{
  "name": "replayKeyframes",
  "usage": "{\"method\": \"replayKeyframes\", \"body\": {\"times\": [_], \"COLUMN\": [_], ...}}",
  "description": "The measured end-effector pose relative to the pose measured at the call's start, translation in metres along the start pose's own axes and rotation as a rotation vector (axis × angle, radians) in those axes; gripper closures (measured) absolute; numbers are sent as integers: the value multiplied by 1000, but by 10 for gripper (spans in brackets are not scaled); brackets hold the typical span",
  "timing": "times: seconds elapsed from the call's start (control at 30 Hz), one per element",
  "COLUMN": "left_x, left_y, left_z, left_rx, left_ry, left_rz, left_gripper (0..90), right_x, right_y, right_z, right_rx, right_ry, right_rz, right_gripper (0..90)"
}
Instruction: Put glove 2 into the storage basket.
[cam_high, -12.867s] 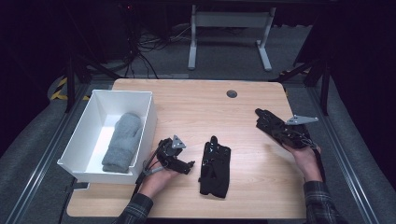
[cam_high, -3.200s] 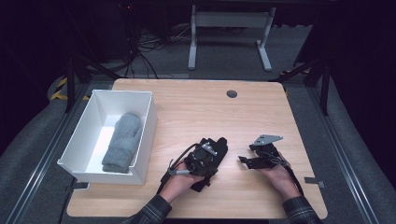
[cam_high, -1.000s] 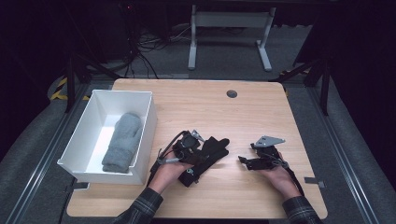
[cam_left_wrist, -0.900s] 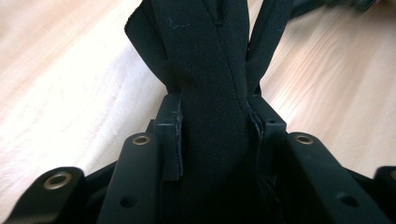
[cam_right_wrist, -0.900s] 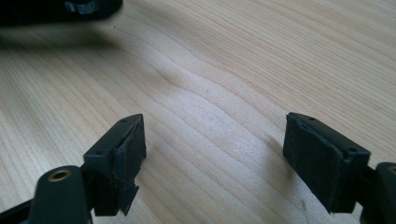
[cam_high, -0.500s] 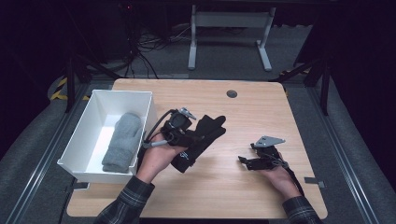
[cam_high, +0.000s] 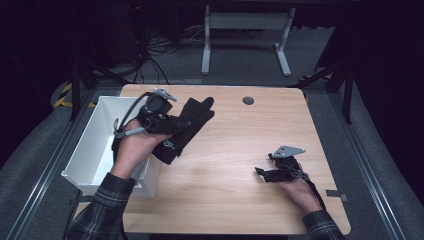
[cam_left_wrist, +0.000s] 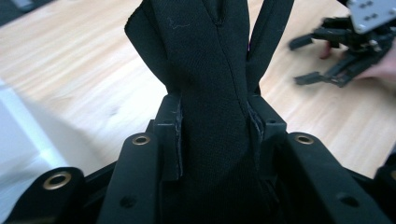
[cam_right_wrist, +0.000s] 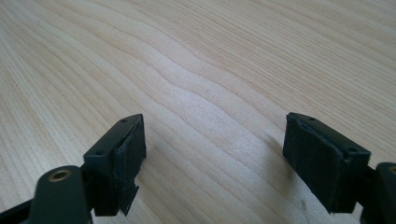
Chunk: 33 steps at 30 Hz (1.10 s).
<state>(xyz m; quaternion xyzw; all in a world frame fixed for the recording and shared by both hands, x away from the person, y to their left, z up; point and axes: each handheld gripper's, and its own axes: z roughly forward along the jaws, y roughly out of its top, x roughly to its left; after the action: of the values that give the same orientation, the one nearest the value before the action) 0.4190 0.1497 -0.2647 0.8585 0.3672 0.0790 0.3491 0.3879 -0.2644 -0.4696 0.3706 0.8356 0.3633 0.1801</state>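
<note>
A black glove (cam_high: 189, 124) hangs above the table's left part, beside the white bin (cam_high: 88, 150). My left gripper (cam_high: 172, 125) is shut on it. In the left gripper view the glove (cam_left_wrist: 205, 70) runs up between the two pads (cam_left_wrist: 172, 135), and its fingers point away over the wood. My right gripper (cam_high: 263, 173) rests low at the table's right front, open. In the right gripper view its pads (cam_right_wrist: 128, 154) stand far apart over bare wood, with nothing between them. The left gripper view also takes in the right gripper (cam_left_wrist: 345, 51) farther off.
The wooden table (cam_high: 240, 135) has a round cable hole (cam_high: 248, 100) near its back edge. The white bin sits along the left edge, and my left forearm crosses its near corner. A white desk frame (cam_high: 245, 35) stands on the floor behind.
My left gripper has lifted the glove off the table and carried it back and to the left, up beside the bin. The right gripper has stayed in place, open.
</note>
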Motion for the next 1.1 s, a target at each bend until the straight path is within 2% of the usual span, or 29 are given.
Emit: {"method": "replayKeyframes", "body": {"times": [0.13, 0.2, 0.23, 0.33, 0.5, 0.67, 0.77, 0.83, 0.87, 1.0, 1.1], "left_x": [20, 35, 35, 49, 70, 89, 96, 105, 105, 114, 118], "left_y": [-10, -20, -20, -34, -56, -78, -88, -101, -101, -118, -128], "left_z": [-18, -28, -28, -34, -31, -18, -7, 11, 11, 34, 42], "left_rx": [-15, -18, -18, -19, 5, 36, 61, 101, 101, 153, 147], "left_ry": [48, 83, 83, 110, 143, 179, 192, 191, 191, 209, 223], "left_rz": [-48, -86, -86, -128, -192, -256, -279, -306, -306, -342, -353], "left_gripper": [632, 632, 632, 632, 632, 631, 631, 630, 630, 629, 629], "right_x": [0, 0, 0, 0, 0, 0, 0, 0, 0, 0, 0], "right_y": [0, 0, 0, 0, 0, 0, 0, 0, 0, 0, 0], "right_z": [0, 0, 0, 0, 0, 0, 0, 0, 0, 0, 0], "right_rx": [0, 0, 0, 0, 0, 0, 0, 0, 0, 0, 0], "right_ry": [0, 0, 0, 0, 0, -1, -1, -1, -1, -1, -1], "right_rz": [0, 0, 0, 0, 1, 1, 1, 1, 1, 2, 2], "right_gripper": [218, 218, 218, 219, 219, 219, 219, 219, 219, 219, 220]}}
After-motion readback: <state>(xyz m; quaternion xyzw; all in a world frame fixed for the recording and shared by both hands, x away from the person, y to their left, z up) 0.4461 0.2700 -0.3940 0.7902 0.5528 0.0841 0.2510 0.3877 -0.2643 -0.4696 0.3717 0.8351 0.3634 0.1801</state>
